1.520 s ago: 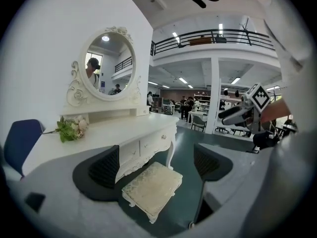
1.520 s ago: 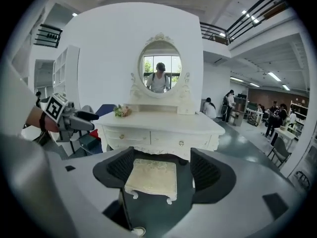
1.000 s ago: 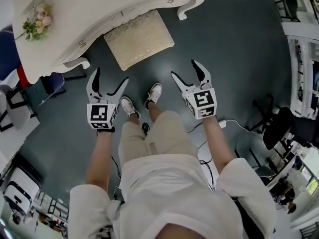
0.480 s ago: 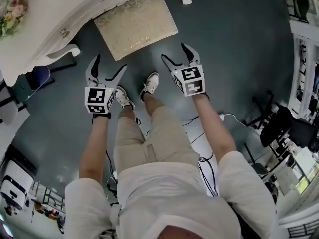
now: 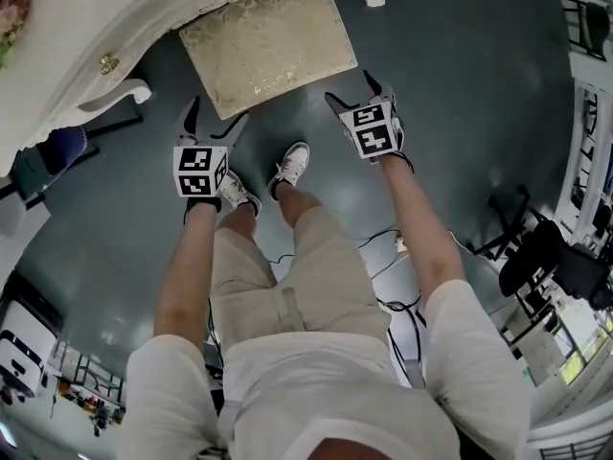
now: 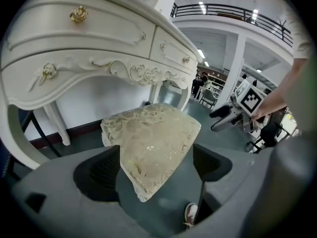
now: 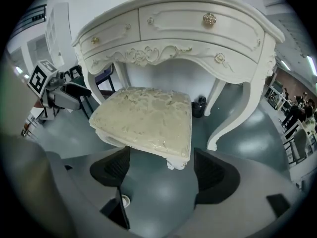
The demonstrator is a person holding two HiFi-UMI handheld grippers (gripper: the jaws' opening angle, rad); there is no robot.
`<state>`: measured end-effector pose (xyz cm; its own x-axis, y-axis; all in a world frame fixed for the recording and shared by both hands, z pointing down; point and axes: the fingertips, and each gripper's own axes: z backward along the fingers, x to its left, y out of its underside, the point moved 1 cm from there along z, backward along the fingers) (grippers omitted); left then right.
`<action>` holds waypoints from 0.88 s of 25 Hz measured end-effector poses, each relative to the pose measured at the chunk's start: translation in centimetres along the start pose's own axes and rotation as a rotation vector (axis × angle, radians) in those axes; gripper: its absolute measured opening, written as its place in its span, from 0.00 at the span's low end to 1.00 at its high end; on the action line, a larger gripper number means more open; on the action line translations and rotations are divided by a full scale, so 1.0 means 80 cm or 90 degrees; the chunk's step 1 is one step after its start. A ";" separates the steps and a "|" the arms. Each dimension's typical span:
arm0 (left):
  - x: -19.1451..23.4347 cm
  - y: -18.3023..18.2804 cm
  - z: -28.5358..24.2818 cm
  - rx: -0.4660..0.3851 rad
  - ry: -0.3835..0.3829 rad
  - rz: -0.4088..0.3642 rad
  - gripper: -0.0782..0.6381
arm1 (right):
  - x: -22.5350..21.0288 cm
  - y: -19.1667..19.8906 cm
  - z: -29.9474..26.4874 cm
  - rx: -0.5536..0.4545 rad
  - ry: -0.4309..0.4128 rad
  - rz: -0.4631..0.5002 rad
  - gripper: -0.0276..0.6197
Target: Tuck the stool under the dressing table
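The stool [image 5: 268,46] stands on the floor [image 5: 460,94], its far edge at the dressing table's [image 5: 86,27] front edge, most of the seat out in front. The left gripper [image 5: 218,113] gapes wide at the seat's near left corner, gripping nothing. The right gripper [image 5: 351,89], its jaws having just been opening further, frames the near right corner without pressing it.

In head view, dressing table [image 5: 77,22] cut off at top, stool [image 5: 268,41] legs unseen.

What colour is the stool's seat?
Seat: cream with a gold floral pattern; left gripper view shows it best.
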<state>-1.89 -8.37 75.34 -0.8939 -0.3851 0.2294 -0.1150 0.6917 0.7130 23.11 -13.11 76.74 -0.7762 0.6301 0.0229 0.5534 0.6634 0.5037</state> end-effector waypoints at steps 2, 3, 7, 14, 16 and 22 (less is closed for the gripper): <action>0.003 0.025 -0.010 0.023 -0.005 -0.003 0.75 | -0.004 0.009 -0.014 0.022 -0.001 0.028 0.65; 0.004 0.037 -0.014 0.037 -0.006 -0.010 0.75 | -0.006 0.014 -0.022 0.032 -0.002 0.038 0.66; 0.010 0.081 -0.031 0.097 -0.012 -0.046 0.76 | -0.013 0.014 -0.046 0.046 -0.002 0.076 0.66; 0.014 0.095 -0.056 0.103 -0.031 -0.046 0.77 | -0.021 0.022 -0.083 0.074 0.015 0.134 0.66; 0.011 0.097 -0.064 0.107 -0.033 -0.051 0.77 | -0.021 0.024 -0.090 0.078 0.018 0.144 0.65; 0.017 0.099 -0.075 0.094 -0.048 -0.034 0.77 | -0.022 0.018 -0.097 0.050 0.035 0.094 0.62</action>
<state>-1.39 -7.06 85.29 -0.9138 -0.3814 0.1395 -0.2212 0.7555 0.6167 22.94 -16.43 84.14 -0.6982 0.7021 0.1399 0.6835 0.5958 0.4217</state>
